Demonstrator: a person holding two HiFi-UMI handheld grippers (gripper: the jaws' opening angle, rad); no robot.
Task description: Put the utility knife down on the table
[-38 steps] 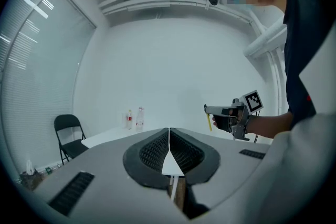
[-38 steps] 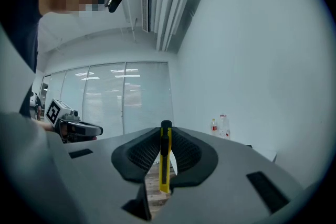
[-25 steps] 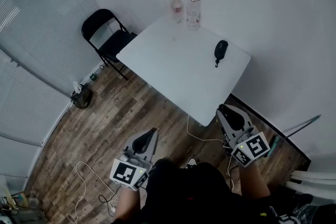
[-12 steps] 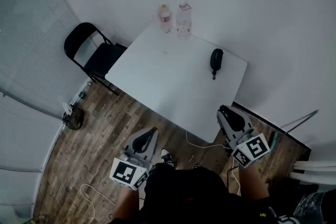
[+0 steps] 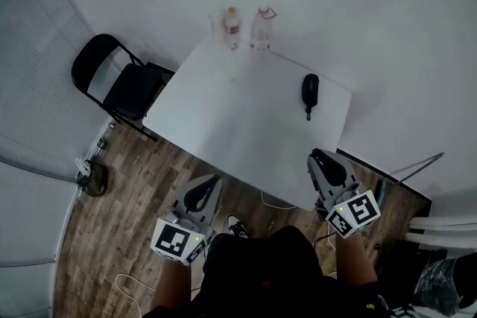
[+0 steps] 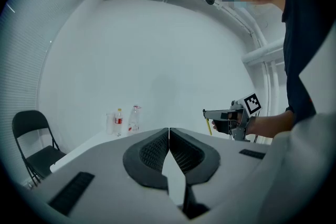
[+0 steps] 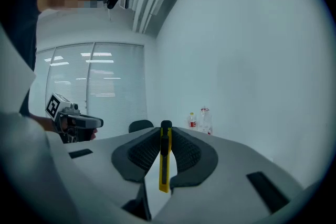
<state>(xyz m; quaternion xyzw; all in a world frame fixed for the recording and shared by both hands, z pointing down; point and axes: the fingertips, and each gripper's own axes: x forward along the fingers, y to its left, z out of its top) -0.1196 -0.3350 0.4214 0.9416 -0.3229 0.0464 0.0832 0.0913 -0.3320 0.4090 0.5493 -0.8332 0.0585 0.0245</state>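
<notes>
My left gripper point(image 5: 211, 186) is clenched on nothing, off the table's point(image 5: 238, 123) near edge, and is best held aside. My right gripper point(image 5: 322, 160) grasps the yellow utility knife point(image 7: 165, 157) edge-up between its pads. I should reach over the tabletop, lower until the knife touches, then release.

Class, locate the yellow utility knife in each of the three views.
Right gripper view: utility knife at centre, upright between the jaws.
Left gripper view: a yellow sliver right of centre.
Head view: not discernible; right gripper at lower right.
Shared landmark: the two bottles.
</notes>
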